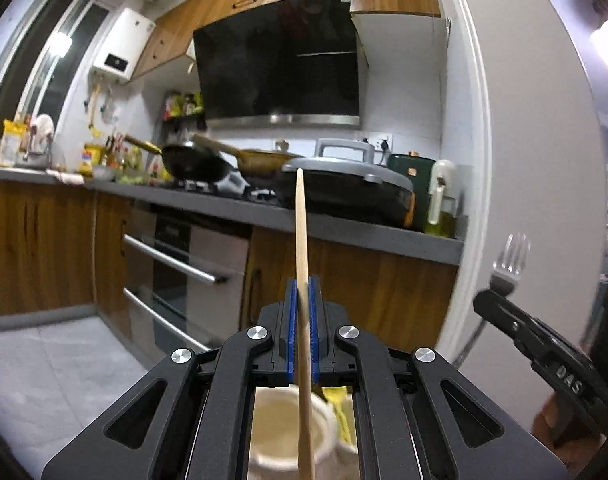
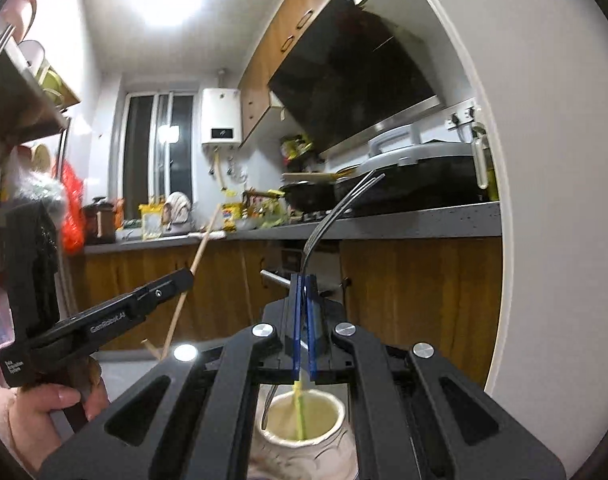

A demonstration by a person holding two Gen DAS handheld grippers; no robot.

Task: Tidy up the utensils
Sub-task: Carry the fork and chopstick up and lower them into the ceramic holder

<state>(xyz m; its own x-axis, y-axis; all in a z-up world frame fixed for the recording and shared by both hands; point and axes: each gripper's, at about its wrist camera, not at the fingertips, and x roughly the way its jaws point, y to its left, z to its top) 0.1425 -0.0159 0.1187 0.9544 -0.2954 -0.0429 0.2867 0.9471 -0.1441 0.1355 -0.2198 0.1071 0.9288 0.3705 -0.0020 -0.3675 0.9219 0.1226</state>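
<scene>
My left gripper (image 1: 303, 284) is shut on a long wooden chopstick (image 1: 301, 232), which points up and forward; its lower end hangs over a cream ceramic jar (image 1: 291, 436). The right wrist view shows that gripper (image 2: 183, 276) from the side, the chopstick (image 2: 197, 252) slanting through it. My right gripper (image 2: 304, 280) is shut on a metal fork (image 2: 336, 208) whose yellow-green handle reaches down over the jar (image 2: 304, 424). Another metal utensil (image 2: 269, 404) leans inside the jar. At the right of the left wrist view, the right gripper (image 1: 500, 300) holds the fork (image 1: 510, 260) with its tines up.
A grey kitchen counter (image 1: 344, 228) runs ahead with pans (image 1: 195, 162), a lidded electric griddle (image 1: 344, 184) and an oil bottle (image 1: 440, 204). Wooden cabinets and an oven with bar handles (image 1: 171, 260) stand below it. A white wall (image 1: 524, 160) rises on the right. A hand (image 2: 59, 404) grips the left gripper.
</scene>
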